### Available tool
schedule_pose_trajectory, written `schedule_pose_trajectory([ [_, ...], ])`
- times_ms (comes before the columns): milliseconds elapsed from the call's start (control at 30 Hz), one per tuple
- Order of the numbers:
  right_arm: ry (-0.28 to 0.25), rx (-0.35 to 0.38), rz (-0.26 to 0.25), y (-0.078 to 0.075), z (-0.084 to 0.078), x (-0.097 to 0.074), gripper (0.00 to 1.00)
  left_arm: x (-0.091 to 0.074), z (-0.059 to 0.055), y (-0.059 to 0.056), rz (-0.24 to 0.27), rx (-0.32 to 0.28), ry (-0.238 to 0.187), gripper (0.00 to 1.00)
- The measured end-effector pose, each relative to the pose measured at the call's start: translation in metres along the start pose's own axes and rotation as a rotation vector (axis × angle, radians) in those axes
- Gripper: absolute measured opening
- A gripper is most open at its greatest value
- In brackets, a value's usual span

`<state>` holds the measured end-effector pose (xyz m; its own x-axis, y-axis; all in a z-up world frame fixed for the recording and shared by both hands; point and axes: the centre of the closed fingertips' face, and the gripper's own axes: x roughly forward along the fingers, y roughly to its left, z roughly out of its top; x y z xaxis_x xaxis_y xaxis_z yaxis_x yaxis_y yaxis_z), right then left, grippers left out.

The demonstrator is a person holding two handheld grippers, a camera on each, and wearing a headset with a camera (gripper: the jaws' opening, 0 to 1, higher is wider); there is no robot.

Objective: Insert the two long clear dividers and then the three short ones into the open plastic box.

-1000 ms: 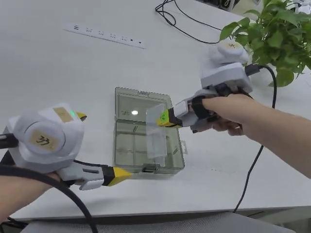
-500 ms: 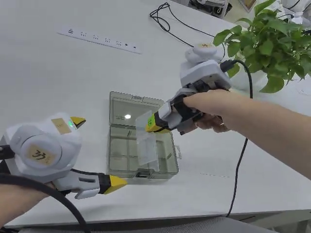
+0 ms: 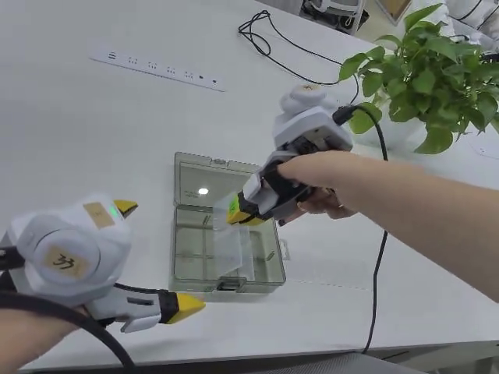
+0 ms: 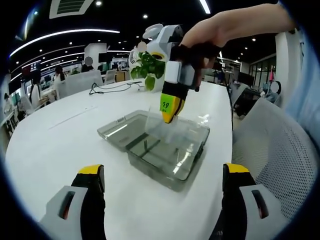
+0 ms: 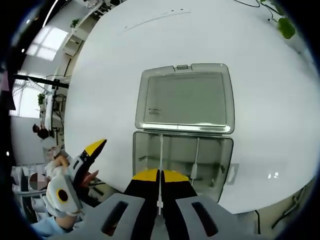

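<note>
The right gripper [image 3: 238, 217], white w/ yellow-black tips, is over the smoky-grey transparent plastic box [image 3: 176, 257]. This box stands open near the front edge of the white table [image 3: 93, 140]. Its lid [image 3: 199, 167] lies flat on the far side.

The jaws are pressed together on the top edge of a thin clear plastic divider [image 3: 236, 243]. The divider hangs tilted from the tips, and its lower end is inside the box, approx. in the right half. Whether it sits in a slot I cannot tell; the sheet is almost invisible against the grey floor.

In the right gripper view the divider [image 5: 161, 150] is seen edge-on, as one thin pale line from the closed jaws toward the hinge side. A 2nd pale line [image 5: 195, 159] runs to the right of it. It is unclear if this is a divider or a rib of the box [image 5: 226, 155].

The left gripper [image 3: 157, 255] is at the near left, just beside the box's left wall, apart from it. Its jaws are wide apart w/ nothing betw. them, and the holding hand is cut off at the bottom left corner.

In the left gripper view the left gripper [image 4: 164, 172] faces the box [image 4: 192, 162]. The right gripper [image 4: 171, 111] is above the box, and the divider [image 4: 176, 134] is hard to make out.

Far on the table are a white power strip [image 3: 160, 68] and a black cable [image 3: 290, 43]. At the far right is a green leafy plant [image 3: 425, 66], cut off by the picture edge.
</note>
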<state>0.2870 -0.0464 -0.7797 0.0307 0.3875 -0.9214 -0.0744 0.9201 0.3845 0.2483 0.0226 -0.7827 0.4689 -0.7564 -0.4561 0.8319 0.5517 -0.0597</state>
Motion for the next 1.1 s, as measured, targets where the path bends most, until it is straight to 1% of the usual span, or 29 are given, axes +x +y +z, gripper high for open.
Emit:
schedule_pose_trajectory([
  [100,0.002,0.006,0.0,0.0,-0.001,0.0012,0.02,-0.0001,-0.0009,-0.0001,0.0,-0.001,0.003,1.0],
  [133,0.002,0.006,-0.002,-0.0004,0.0012,0.0027,0.02,-0.0002,-0.0008,0.0001,0.0,-0.001,0.002,1.0],
  [200,0.012,0.007,-0.006,-0.0006,0.0002,0.0033,0.02,-0.0003,-0.0006,0.0007,0.002,-0.003,0.001,1.0],
  [600,0.012,0.018,-0.006,-0.0006,0.0006,0.0039,0.02,-0.0002,-0.0024,0.0,0.005,-0.008,0.001,0.99],
  [733,0.013,0.019,-0.013,-0.0027,-0.0018,0.0035,0.02,-0.0006,-0.0034,-0.0007,0.003,-0.01,0.004,0.99],
  [900,0.011,0.037,-0.012,-0.0036,-0.0029,0.0064,0.02,-0.0004,-0.0038,-0.0013,0.003,-0.013,0.003,0.98],
  [1100,0.01,0.039,-0.014,-0.0025,-0.0027,0.009,0.02,-0.0003,-0.0047,-0.0021,0.001,-0.015,0.003,0.98],
])
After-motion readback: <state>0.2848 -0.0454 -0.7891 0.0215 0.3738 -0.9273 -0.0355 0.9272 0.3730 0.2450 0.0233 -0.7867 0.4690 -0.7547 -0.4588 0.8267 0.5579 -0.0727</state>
